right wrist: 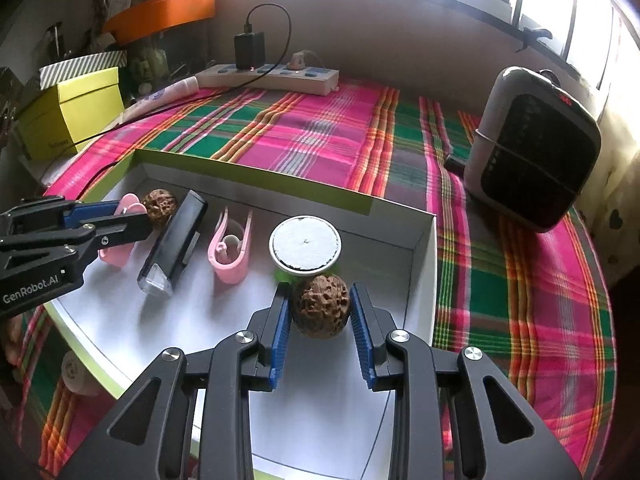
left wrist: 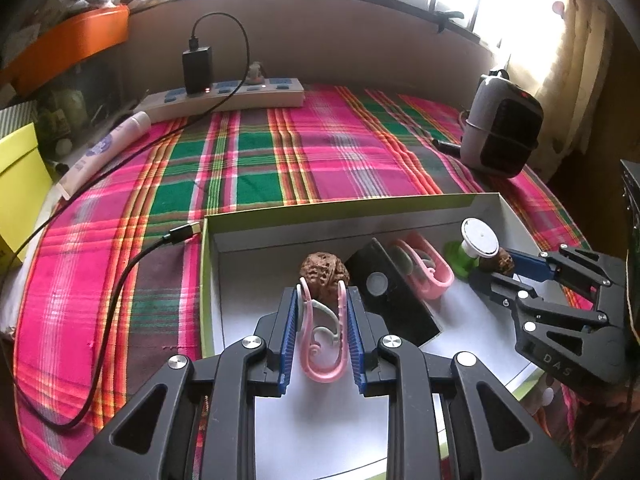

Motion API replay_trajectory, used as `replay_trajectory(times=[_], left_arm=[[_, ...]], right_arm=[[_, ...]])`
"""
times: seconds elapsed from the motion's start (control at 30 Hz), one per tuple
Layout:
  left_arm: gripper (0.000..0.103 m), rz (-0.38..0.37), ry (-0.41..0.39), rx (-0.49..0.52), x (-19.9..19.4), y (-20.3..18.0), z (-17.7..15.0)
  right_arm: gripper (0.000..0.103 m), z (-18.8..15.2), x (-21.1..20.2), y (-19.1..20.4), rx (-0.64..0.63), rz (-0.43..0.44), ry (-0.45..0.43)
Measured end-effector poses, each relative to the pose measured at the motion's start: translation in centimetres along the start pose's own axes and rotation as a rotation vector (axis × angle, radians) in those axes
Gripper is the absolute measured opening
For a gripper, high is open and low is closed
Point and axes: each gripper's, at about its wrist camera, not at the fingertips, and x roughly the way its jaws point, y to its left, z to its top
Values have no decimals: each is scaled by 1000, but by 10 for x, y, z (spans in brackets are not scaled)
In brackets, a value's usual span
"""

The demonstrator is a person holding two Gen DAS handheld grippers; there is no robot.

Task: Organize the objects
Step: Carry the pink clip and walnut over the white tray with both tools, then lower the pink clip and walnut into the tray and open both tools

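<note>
One plaid cloth (left wrist: 312,152) under a window-lit white box (right wrist: 420,264)

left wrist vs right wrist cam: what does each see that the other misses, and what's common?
Left wrist only: the black cable's plug end lying beside the box, and the pink clip seen up close between the left gripper pads.

Right wrist only: the striped box on top of the yellow box, and the walnut seen up close in the right gripper.

Both: the green-rimmed box, second walnut, black flashlight, loose pink clip, white round lid, power strip, heater.
</note>
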Motion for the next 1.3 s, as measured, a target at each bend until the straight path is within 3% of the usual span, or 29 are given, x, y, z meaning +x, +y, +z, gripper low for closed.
replay_trajectory(times=[0.33, 0.53, 0.67, 1.0, 1.3], left_arm=[[26, 2, -2, 3, 0, -1, 1], [31, 8, -4, 4, -1, -2, -1], [36, 4, -7, -7, -3, -1, -2], [47, -3, -20, -16, -16, -2, -6], [49, 14, -46, -17, -34, -7, -19]], right_arm=[[32, 0, 0, 1, -5, -4, -7], [37, 0, -3, 2, 0, -2, -16], [48, 0, -7, 3, 6, 1, -27], [48, -2, -17, 0, 41, 7, -48], [48, -12, -34, 1, 82, 19, -72]])
